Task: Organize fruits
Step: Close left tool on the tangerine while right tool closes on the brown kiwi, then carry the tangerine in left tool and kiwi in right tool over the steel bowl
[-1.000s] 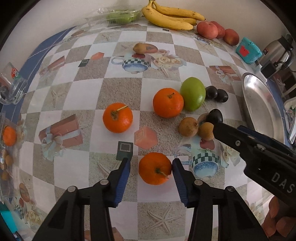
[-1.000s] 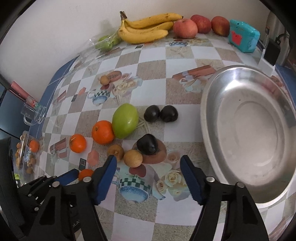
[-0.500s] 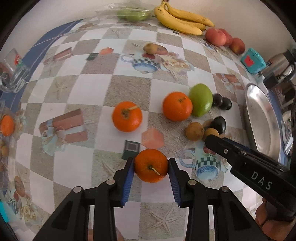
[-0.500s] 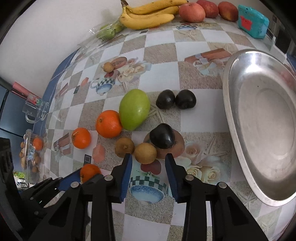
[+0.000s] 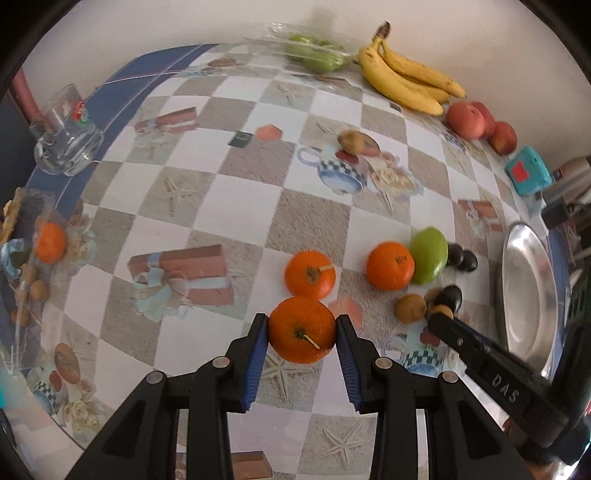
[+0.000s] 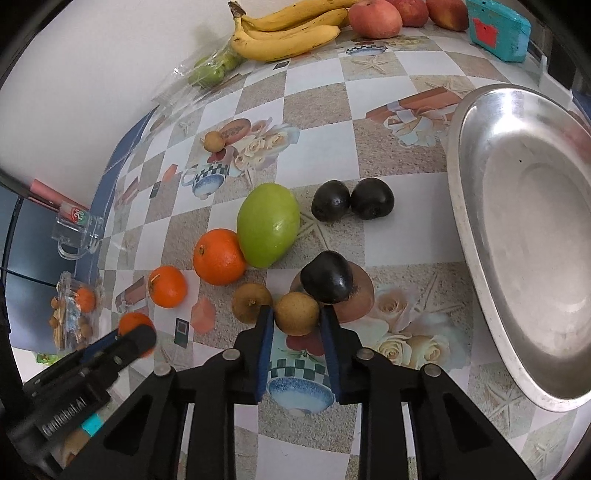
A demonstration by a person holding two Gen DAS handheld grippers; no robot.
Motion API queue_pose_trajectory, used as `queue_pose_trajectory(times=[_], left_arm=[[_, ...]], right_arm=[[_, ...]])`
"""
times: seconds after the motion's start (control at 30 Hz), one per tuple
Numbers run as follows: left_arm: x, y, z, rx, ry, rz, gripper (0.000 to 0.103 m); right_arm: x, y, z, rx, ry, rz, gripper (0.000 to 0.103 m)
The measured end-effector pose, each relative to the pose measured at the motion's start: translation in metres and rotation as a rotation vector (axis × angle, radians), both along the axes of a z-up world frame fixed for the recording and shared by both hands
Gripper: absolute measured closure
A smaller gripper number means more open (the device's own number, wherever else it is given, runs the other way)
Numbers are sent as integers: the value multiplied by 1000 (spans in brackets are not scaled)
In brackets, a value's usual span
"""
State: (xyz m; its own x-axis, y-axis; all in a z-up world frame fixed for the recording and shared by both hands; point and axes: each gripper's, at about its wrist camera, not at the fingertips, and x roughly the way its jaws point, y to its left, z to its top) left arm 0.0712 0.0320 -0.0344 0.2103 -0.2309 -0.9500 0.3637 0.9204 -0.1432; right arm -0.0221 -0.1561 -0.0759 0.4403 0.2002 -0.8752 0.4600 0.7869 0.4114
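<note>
Left gripper (image 5: 302, 332): blue-padded fingers (image 5: 256, 349) clenched on a round orange tangerine (image 5: 301, 329), over the checkered-cloth table (image 5: 192, 206). Right gripper (image 6: 296, 323): fingers closed against a small tan round fruit (image 6: 296, 313), which touches a dark plum (image 6: 327, 276). Oval steel tray (image 6: 465, 206) lies to the right, apart.

A glass mug (image 6: 75, 232) stands at the left edge of the counter (image 6: 399, 236), which has a checkered cloth with printed cups and gift boxes. A teal box (image 6: 496, 27) with a red patch sits at the far right, near the wall (image 6: 92, 55).
</note>
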Motion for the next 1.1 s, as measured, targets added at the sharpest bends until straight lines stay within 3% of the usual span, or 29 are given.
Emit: queue_pose_trajectory(times=[0.27,0.47,1.1], left_arm=[[19,-13,25,-22,-6,89,64],[23,-33,43,-42,-29,118,64],[8,-98,57,-51,-105,75,64]], right_arm=[[-10,-8,16,33,-46,-17,76],[-18,-21,40,2,-106,-42,76],[-37,-65,54,-121,-83,-159,76]])
